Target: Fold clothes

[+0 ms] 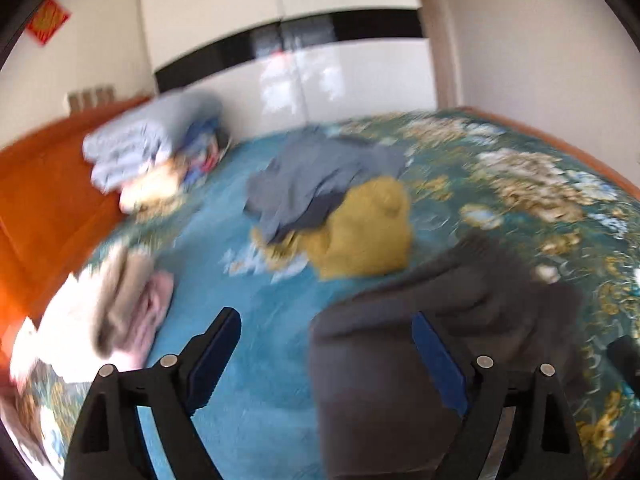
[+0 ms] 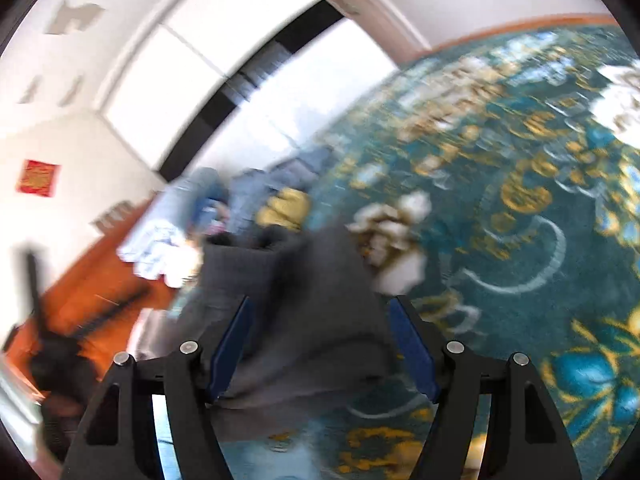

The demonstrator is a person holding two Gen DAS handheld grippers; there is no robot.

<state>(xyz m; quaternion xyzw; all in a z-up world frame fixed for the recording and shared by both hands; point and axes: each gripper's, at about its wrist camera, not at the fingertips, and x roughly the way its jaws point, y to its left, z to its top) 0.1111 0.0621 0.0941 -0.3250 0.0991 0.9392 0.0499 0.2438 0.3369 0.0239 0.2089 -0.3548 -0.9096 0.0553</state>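
Left gripper (image 1: 326, 322) hovering over the bed, jaws spread wide, nothing between the blue pads (image 1: 438, 356); pointing forward and slightly down across the teal floral bedspread (image 1: 256, 420). Dark grey garment (image 1: 400, 380) lying on the bedspread under and around the right-hand finger, its left edge falling inside the gap, no pinch visible. Right gripper (image 2: 320, 312) tilting strongly, horizon rolled, jaws likewise released and wide. Same dark grey garment (image 2: 296, 300) filling the gap between its fingers and extending ahead; contact with the pads not resolvable through motion blur. Beyond the left gripper, showing a mustard-yellow garment (image 1: 364, 236) partly under a blue-grey garment (image 1: 316, 184), both crumpled mid-bed, well apart from the fingers. Folded beige and pink stack (image 1: 128, 312) sitting near the left edge of the bed; pale blue stacked bedding (image 1: 136, 148) resting further back against the orange wooden headboard (image 1: 44, 208). White wardrobe (image 1: 288, 64) with a black band standing behind the bed. Left view alone giving the folded stack and the clear layout of the pile; right view alone giving the large floral motifs on the far side of the bedspread (image 2: 520, 184). Both frames heavily blurred.
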